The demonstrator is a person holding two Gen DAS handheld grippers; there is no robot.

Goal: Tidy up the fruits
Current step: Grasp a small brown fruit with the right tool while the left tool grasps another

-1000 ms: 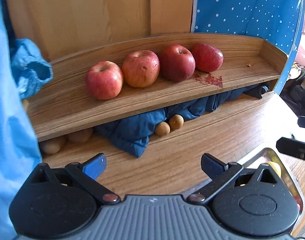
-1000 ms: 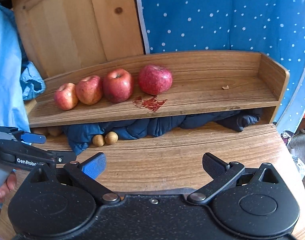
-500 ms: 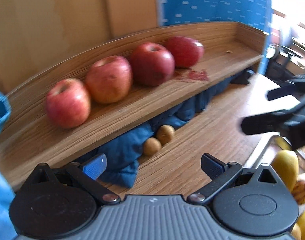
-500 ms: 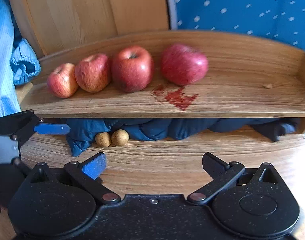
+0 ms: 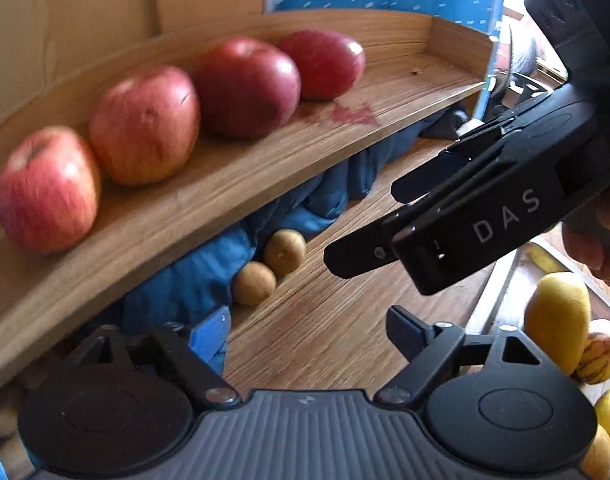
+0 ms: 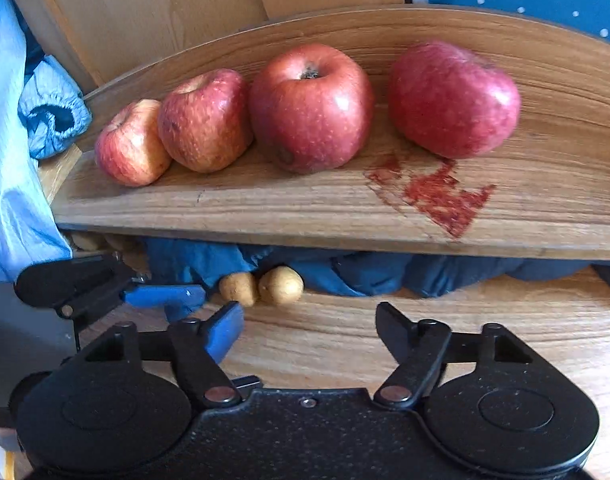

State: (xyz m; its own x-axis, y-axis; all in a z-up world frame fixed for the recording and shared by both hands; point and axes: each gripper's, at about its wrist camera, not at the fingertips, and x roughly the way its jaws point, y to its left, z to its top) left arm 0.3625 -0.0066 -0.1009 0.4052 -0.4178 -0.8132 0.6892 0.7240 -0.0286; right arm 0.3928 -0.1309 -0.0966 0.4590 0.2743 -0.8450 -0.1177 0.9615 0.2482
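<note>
Blue jacket [image 6: 345, 268] bunched under the wooden shelf [image 6: 305, 212], red stain [image 6: 437, 196] on top

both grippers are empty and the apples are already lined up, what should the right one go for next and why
Probably ease the right gripper forward and down toward the two small brown fruits lying on the table under the shelf. It is open, holds nothing, and they sit just ahead of its fingertips against the blue cloth, while the four apples already stand in a row on the shelf.
</note>
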